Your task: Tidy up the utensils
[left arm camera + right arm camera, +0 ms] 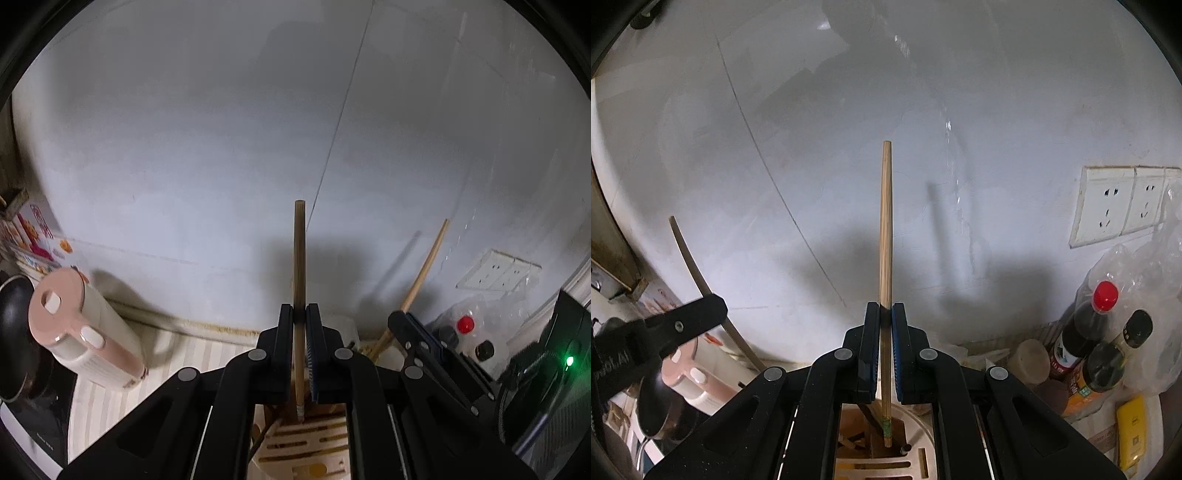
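Note:
My left gripper is shut on a wooden chopstick that stands upright, its lower end just above the cream slotted utensil holder. My right gripper is shut on a second wooden chopstick, also upright, with its green-banded lower end inside the same holder. The right gripper and its tilted chopstick also show in the left wrist view, to the right. The left gripper's black finger and its chopstick show at the left of the right wrist view.
A pink and white kettle and a black pan stand at the left. Dark sauce bottles in plastic bags and a yellow packet stand at the right. Wall sockets sit on the white tiled wall behind.

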The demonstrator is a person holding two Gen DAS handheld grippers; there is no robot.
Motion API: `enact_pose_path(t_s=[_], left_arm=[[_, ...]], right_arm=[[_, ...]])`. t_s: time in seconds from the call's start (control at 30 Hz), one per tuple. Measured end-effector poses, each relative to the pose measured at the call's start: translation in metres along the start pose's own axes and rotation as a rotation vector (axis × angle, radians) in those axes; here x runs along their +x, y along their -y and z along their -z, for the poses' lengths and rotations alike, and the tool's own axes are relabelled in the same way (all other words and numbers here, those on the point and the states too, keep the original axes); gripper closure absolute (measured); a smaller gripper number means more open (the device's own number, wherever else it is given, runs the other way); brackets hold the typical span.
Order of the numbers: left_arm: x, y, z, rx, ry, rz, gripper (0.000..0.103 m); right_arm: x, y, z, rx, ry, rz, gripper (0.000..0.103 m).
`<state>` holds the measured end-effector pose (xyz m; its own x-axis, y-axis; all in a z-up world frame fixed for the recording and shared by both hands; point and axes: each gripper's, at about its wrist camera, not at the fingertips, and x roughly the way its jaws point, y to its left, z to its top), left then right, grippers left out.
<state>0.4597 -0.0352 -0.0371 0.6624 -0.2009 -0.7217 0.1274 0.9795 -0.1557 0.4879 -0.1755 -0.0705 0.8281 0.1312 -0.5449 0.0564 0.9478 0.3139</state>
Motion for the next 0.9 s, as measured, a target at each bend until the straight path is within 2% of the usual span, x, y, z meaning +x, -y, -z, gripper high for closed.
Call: enact_pose_path(t_s=[0.1,0.2,0.23,0.27,0.3,0.33,0.37,0.4,0.47,0.57,0.63,0.67,0.8,0.9], left_arm=[[0.007,-0.001,0.008,0.004,-0.046,0.006,0.098],[0.008,-0.007,0.012,-0.042,-0.107,0.014,0.097],[0.005,-0.008,0.012,-0.055,-0.115,0.012,0.096],[0.000,-0.008,0.013,-0.059,-0.112,0.006,0.094],[-0.007,-0.009,0.013,-0.056,-0.100,-0.005,0.090],[-0.014,-0.009,0.013,-0.053,-0.085,-0.018,0.086],[-0.022,-0.010,0.014,-0.051,-0.070,-0.032,0.067],[-0.030,-0.011,0.015,-0.051,-0.049,-0.044,0.041],[-0.046,-0.015,0.020,-0.054,0.000,-0.083,0.023],[-0.060,-0.020,0.032,-0.043,0.023,-0.130,0.022],[-0.065,-0.022,0.045,-0.028,0.038,-0.174,0.010],[-0.068,-0.023,0.055,-0.014,0.054,-0.199,0.003],[-0.069,-0.023,0.081,0.022,0.067,-0.268,0.000],[-0.064,-0.022,0.096,0.042,0.056,-0.297,0.000]], right_arm=[[0.002,0.000,0.003,-0.019,-0.028,-0.019,0.096],[0.004,0.001,0.005,-0.039,-0.077,-0.048,0.095],[0.003,0.002,0.006,-0.040,-0.089,-0.053,0.094],[0.000,0.004,0.006,-0.036,-0.097,-0.062,0.088],[-0.004,0.007,0.005,-0.028,-0.098,-0.069,0.075],[-0.009,0.009,0.004,-0.023,-0.100,-0.071,0.068],[-0.014,0.010,0.004,-0.019,-0.100,-0.075,0.062],[-0.020,0.013,0.003,-0.015,-0.097,-0.082,0.060],[-0.034,0.015,0.004,-0.018,-0.091,-0.078,0.058],[-0.053,0.017,0.010,-0.037,-0.081,-0.062,0.052],[-0.064,0.018,0.016,-0.054,-0.078,-0.035,0.044],[-0.071,0.018,0.021,-0.064,-0.076,-0.018,0.038],[-0.084,0.019,0.042,-0.129,-0.083,0.071,0.012],[-0.083,0.020,0.058,-0.173,-0.107,0.131,0.005]])
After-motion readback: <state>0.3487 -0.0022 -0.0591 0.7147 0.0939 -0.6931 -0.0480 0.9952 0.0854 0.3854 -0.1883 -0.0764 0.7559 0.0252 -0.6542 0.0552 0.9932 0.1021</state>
